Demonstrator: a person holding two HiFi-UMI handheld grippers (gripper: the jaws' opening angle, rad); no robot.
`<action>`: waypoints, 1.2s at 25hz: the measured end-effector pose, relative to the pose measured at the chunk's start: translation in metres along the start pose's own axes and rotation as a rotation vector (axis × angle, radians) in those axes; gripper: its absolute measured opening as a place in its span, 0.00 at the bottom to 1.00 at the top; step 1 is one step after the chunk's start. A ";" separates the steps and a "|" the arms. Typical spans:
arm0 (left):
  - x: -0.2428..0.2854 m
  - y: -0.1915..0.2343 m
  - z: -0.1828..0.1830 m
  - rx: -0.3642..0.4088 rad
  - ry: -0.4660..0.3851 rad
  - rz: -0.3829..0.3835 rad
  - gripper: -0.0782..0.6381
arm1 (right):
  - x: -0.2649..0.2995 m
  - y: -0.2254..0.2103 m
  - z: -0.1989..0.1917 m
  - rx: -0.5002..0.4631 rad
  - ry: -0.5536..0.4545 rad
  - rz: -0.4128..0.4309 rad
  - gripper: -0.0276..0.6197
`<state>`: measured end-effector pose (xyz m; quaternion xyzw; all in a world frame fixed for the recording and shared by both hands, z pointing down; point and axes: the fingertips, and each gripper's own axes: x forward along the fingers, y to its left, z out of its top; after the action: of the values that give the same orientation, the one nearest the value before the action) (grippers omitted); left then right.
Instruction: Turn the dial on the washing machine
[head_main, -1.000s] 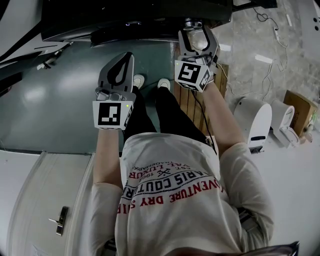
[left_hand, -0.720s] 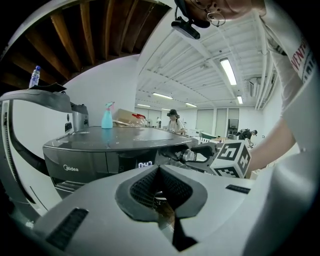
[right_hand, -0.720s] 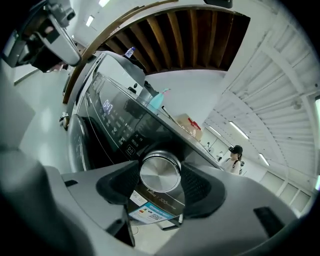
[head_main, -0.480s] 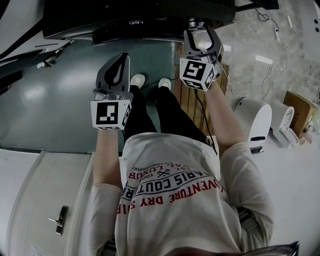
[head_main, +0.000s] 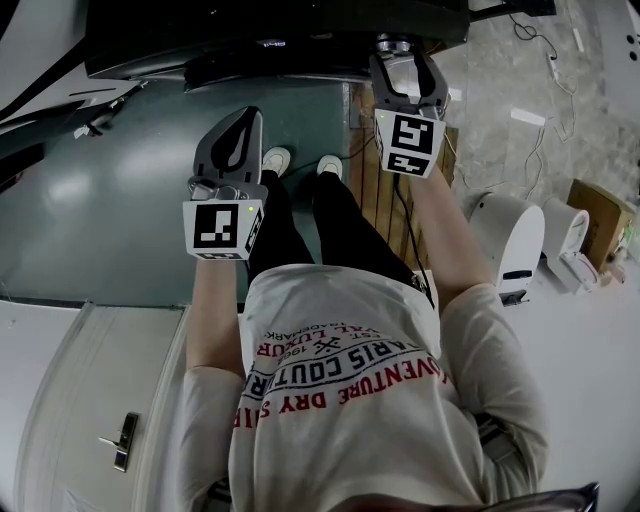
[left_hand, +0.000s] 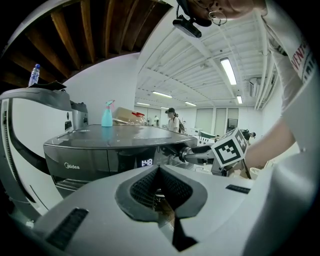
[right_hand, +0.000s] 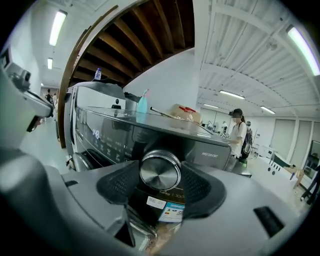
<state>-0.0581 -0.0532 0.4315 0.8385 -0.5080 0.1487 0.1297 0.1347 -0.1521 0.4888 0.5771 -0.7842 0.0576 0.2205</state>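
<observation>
Right hand-held gripper (right_hand: 161, 185) clasps the dial (right_hand: 160, 170), jaws either side.

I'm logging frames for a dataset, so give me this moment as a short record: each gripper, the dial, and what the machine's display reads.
right gripper: jaws closed on the dial, one pad on each side
dial: round silver knob on the front panel of the washing machine
left gripper: jaws together, nothing between them, not touching the machine
display: lit, reads 1:48
machine top: a blue spray bottle stands on it
</observation>
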 end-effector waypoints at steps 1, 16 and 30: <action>0.000 0.000 0.000 0.001 0.001 0.000 0.13 | 0.000 0.000 0.000 -0.014 0.001 0.002 0.46; -0.001 0.008 0.006 -0.050 0.002 -0.002 0.13 | 0.004 0.001 -0.019 -0.438 0.057 -0.108 0.49; 0.003 0.011 0.010 -0.030 0.003 -0.019 0.13 | 0.004 -0.002 -0.018 -0.030 0.111 -0.067 0.47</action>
<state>-0.0659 -0.0644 0.4242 0.8409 -0.5022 0.1409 0.1445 0.1403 -0.1498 0.5064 0.5954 -0.7520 0.0702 0.2740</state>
